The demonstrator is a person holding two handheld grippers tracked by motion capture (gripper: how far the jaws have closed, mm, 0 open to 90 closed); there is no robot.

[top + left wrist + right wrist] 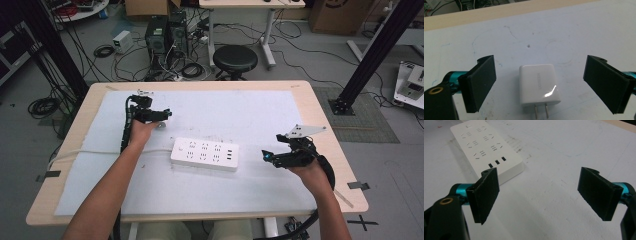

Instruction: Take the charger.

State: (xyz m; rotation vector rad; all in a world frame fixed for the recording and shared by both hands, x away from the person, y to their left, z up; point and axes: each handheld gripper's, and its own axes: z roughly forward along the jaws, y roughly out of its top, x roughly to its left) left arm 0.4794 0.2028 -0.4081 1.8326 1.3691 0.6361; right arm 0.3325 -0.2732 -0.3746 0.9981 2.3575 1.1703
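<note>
A white wall charger [539,85] lies flat on the white mat [564,32], its two metal prongs pointing toward the camera. My left gripper [539,63] is open, its jaws standing wide on either side of the charger without touching it. In the high view the left gripper [159,115] is at the mat's far left. A white power strip [204,154] with several sockets lies mid-table. My right gripper [267,156] hovers just right of the strip. In the right gripper view the right gripper [539,178] is open with nothing between its jaws, and the power strip [486,147] lies ahead to the left.
The strip's white cable [95,151] runs left across the mat and off the wooden table [327,125]. A black stool [235,59] stands beyond the far edge. Bare mat stretches between the strip and the near edge.
</note>
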